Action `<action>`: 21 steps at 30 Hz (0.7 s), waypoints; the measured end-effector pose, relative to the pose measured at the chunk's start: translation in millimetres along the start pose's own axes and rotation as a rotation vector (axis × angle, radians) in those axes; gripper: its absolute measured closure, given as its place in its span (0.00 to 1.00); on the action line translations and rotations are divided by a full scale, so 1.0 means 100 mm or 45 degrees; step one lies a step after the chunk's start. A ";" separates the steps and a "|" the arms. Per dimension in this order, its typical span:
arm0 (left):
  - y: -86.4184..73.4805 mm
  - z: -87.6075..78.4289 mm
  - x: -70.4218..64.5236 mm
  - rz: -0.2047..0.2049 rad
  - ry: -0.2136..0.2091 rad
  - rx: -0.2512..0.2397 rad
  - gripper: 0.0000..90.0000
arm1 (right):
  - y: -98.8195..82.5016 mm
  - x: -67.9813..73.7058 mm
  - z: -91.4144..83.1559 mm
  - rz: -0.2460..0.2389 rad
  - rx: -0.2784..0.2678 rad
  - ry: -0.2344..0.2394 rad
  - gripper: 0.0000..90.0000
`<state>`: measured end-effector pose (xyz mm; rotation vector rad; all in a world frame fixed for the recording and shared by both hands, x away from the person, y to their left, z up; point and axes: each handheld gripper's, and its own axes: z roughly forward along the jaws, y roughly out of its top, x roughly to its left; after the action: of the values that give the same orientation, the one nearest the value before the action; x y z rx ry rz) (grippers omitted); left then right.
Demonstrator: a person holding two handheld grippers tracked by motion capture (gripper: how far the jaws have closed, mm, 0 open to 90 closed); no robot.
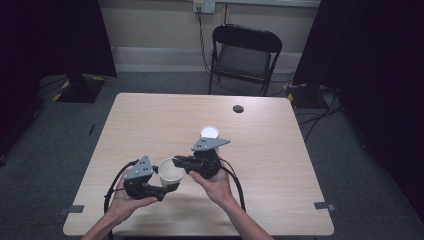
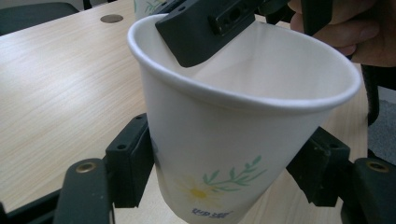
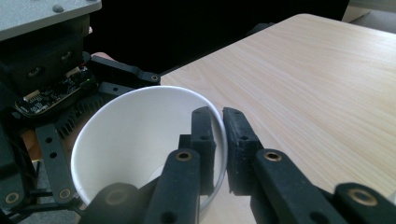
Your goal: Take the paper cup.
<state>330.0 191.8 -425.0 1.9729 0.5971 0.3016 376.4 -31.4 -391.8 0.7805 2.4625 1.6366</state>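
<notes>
Tools both engaged on 1 paper cup [image 1: 171, 173], held above the worktop [image 1: 150, 120] near the person's edge. Left tool [image 2: 224, 165] clamps its body; right tool [image 3: 217, 140] pinches its rim, 1 jaw inside. Judged step: handover or separating nested cups. Next: 1 tool must let go. Print: flower motif, blue lettering illegible. A second cup [image 1: 210, 133] stands beyond.

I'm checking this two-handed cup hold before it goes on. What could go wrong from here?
1. The right tool pinches the cup by its thin rim, one jaw inside; a pull could crease or tear it.
2. The left tool clamps the wall on both sides; more squeeze may crush it.
3. A second cup stands close behind and could be knocked over.
</notes>
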 end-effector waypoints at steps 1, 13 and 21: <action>0.00 0.00 0.00 -0.001 0.009 -0.002 0.33 | 0.00 0.00 0.01 0.007 -0.001 0.001 0.95; -0.01 0.02 -0.03 0.050 0.086 0.001 0.28 | 0.01 0.01 0.10 0.044 0.075 -0.027 0.97; -0.01 0.02 -0.04 0.057 0.099 0.017 0.27 | -0.01 0.03 0.16 0.052 0.124 -0.056 0.96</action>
<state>327.7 188.7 -427.1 1.9967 0.6070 0.4043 378.9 -17.5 -399.1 0.8740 2.5281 1.5052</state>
